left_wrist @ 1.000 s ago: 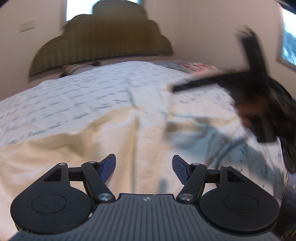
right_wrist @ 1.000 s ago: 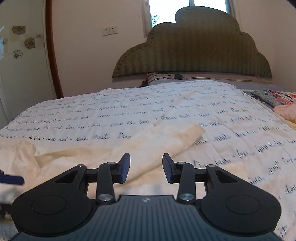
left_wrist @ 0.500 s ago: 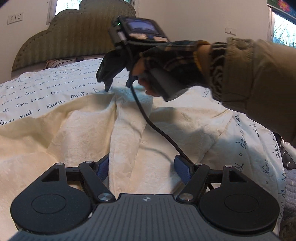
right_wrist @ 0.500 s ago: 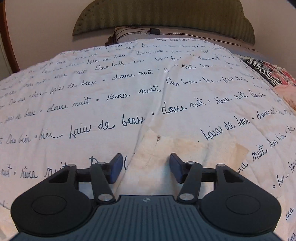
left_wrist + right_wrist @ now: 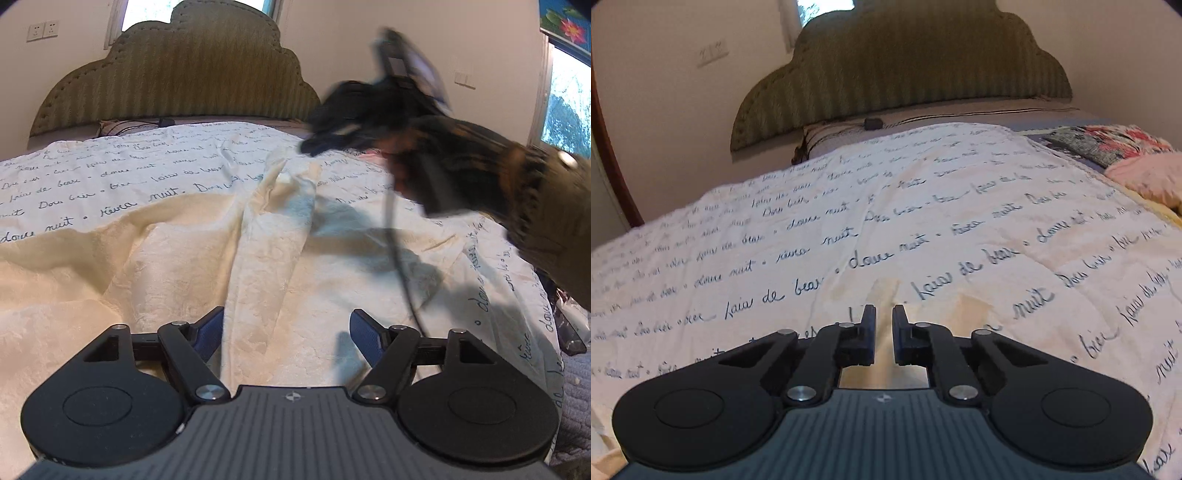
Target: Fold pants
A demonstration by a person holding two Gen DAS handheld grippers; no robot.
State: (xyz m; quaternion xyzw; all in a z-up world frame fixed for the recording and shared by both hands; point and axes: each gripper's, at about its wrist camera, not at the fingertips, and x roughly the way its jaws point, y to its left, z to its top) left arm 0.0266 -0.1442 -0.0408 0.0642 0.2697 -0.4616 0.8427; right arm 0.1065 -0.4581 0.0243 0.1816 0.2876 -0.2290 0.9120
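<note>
One pair of cream pants (image 5: 258, 266) is lying spread on the bed's script-printed bedspread (image 5: 110, 177), and two grippers are working over it. The left gripper (image 5: 286, 334) is hovering low above the pants with its two blue-padded fingers (image 5: 208, 334) standing wide apart and nothing between them; the cream cloth is running ahead of and beneath both fingers, with a raised fold stretching straight forward from the gap. Ahead and to the right of those fingers, the right gripper (image 5: 332, 136) is showing as a dark, motion-blurred shape in a gloved hand (image 5: 443, 162), holding a peaked end of the pants up off the bedspread, with one black cable (image 5: 399, 258) trailing down from it. In the right wrist view, the right gripper (image 5: 884, 332) has its two fingers (image 5: 868, 332) drawn nearly together on a narrow strip of cream cloth (image 5: 884, 295) that is poking out just past the fingertips. One padded green headboard (image 5: 905, 66) is standing far ahead of both pairs of fingers, and flowered bedding (image 5: 1108, 147) is lying far ahead to the right.
</note>
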